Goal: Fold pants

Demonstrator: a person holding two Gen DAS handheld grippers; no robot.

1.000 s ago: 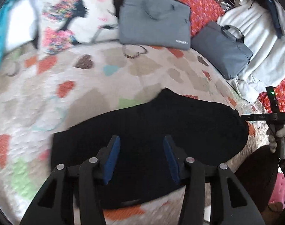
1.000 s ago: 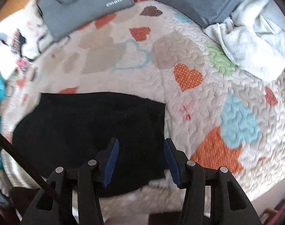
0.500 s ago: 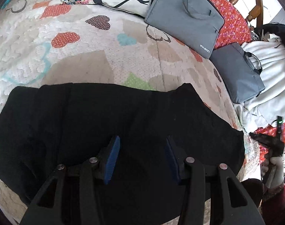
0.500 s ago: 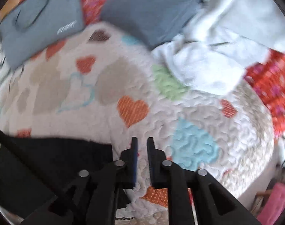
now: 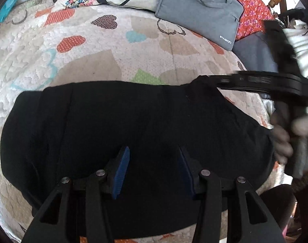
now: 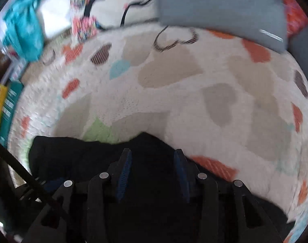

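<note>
Gray laptop bag [image 5: 200, 10] lettered "PASON" in mirror image, beyond black pants [image 5: 133, 125].

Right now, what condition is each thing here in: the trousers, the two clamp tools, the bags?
Black pants: folded, flat on quilt.
Left hand-held gripper: open above pants, empty.
Right hand-held gripper: jaws just reopened, empty, over pants edge.
Grey laptop bag: closed, lying flat.
</note>
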